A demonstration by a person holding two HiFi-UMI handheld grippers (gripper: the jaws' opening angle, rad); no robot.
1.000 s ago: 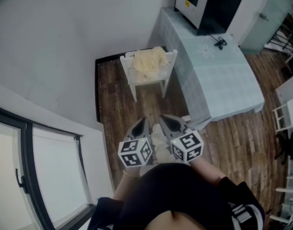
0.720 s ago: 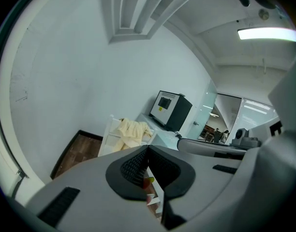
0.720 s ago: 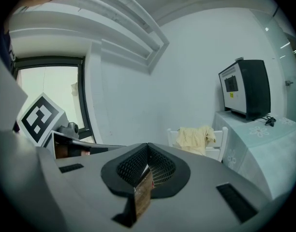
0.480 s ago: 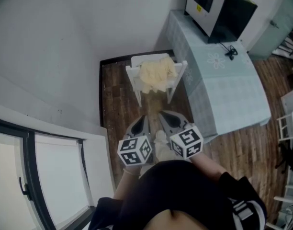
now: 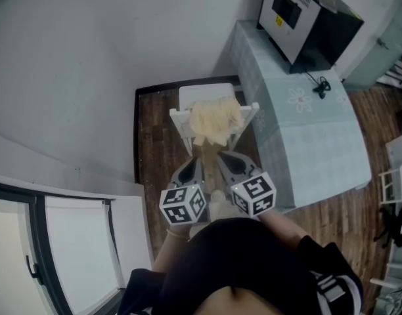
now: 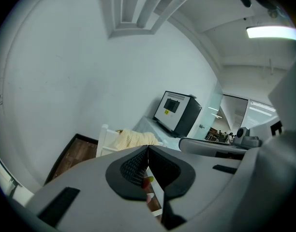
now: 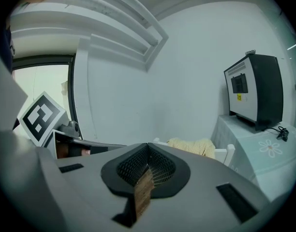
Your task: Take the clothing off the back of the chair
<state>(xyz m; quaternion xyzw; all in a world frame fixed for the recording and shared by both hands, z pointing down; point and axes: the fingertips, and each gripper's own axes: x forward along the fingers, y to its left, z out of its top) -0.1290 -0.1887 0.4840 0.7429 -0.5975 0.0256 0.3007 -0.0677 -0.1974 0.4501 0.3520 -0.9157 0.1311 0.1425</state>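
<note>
A pale yellow garment (image 5: 216, 121) hangs over the back of a small white chair (image 5: 180, 121) by the wall. It also shows as the garment (image 6: 134, 139) in the left gripper view and the garment (image 7: 192, 146) in the right gripper view. My left gripper (image 5: 195, 164) and right gripper (image 5: 224, 157) are side by side just short of the chair, both shut with nothing between their jaws. Neither touches the garment.
A table with a pale green cloth (image 5: 306, 130) stands right of the chair and carries a black and white appliance (image 5: 306, 15). White walls (image 5: 69, 77) close in the left and far sides. A window (image 5: 50, 248) is at lower left. Wood floor (image 5: 155, 143) surrounds the chair.
Both grippers and the person have come forward towards the chair. The chair and garment now sit closer to the gripper tips in the head view.
</note>
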